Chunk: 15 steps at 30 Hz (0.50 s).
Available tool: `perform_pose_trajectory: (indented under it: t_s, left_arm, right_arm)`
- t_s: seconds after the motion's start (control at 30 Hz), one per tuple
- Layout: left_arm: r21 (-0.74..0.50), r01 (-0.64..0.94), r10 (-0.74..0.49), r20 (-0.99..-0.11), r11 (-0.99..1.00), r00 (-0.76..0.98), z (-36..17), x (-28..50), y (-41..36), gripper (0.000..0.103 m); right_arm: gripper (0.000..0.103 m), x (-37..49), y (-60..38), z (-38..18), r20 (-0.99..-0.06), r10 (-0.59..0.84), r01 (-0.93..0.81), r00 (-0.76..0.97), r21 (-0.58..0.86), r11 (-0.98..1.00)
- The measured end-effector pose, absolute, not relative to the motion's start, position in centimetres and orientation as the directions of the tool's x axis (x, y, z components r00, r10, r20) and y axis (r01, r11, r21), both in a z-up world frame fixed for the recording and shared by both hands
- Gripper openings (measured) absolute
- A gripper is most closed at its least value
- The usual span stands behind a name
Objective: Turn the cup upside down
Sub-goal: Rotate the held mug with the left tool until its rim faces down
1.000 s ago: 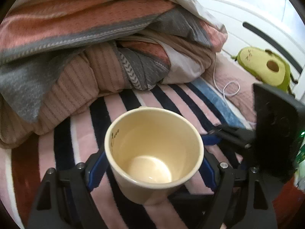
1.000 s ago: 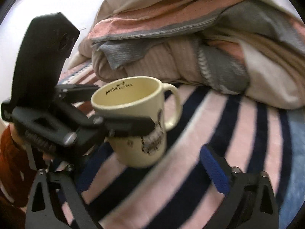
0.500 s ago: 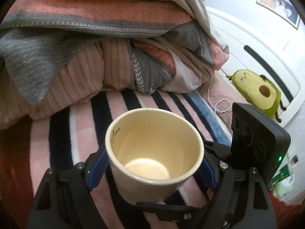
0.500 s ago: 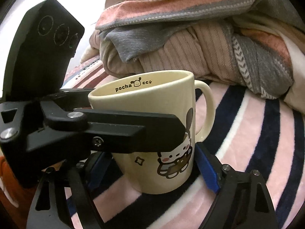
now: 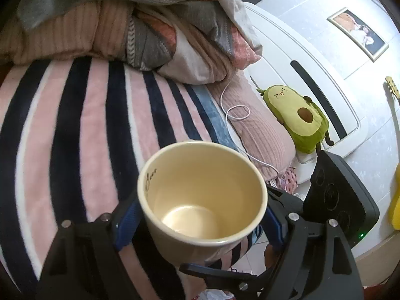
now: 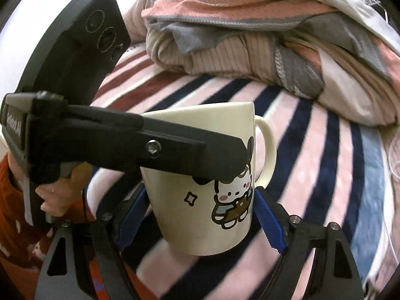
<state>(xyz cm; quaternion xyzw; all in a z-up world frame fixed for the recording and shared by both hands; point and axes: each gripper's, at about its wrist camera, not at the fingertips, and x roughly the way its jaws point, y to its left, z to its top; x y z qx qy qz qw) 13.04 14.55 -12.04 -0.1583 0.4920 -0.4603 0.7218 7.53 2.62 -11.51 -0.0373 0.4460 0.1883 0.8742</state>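
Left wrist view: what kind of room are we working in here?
Most likely a bedroom. The cup is held over a striped blanket on a bed, with piled bedding behind and an avocado plush beside a white headboard.

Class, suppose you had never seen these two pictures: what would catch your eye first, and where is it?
First, the cream cup with its cartoon dog, upright and lifted above the striped blanket, gripped by the left tongs while the right tongs flank it. Next, the avocado plush by the white headboard.

Heaped bedding (image 6: 262, 37) beyond cup (image 6: 207, 182)
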Motion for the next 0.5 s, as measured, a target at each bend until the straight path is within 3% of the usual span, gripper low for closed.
perform_pose_trajectory:
  t_s: [0.2, 0.3, 0.4, 0.5]
  left_arm:
    - [-0.729, 0.393, -0.818, -0.563, 0.56, 0.12, -14.0, 14.5, 18.9, 0.083]
    - [-0.81, 0.268, -0.851, -0.518, 0.521, 0.088, -16.1, 15.4, 21.7, 0.084]
    - [-0.809, 0.285, -0.853, -0.516, 0.515, 0.077, -16.0, 15.3, 22.7, 0.083]
    - [-0.73, 0.373, -0.808, -0.58, 0.573, 0.105, -14.3, 14.4, 22.6, 0.083]
  right_arm:
    - [0.081, 8.3, 4.1, -12.5, -0.787, 0.286, -0.393, 0.547, 0.06, 0.918]
    - [0.081, 9.0, 4.6, -12.4, -0.75, 0.326, -0.412, 0.576, 0.079, 0.908]
    - [0.081, 9.5, 5.3, -12.6, -0.724, 0.356, -0.444, 0.591, 0.077, 0.893]
    - [0.081, 9.6, 5.4, -12.7, -0.721, 0.353, -0.432, 0.596, 0.083, 0.898]
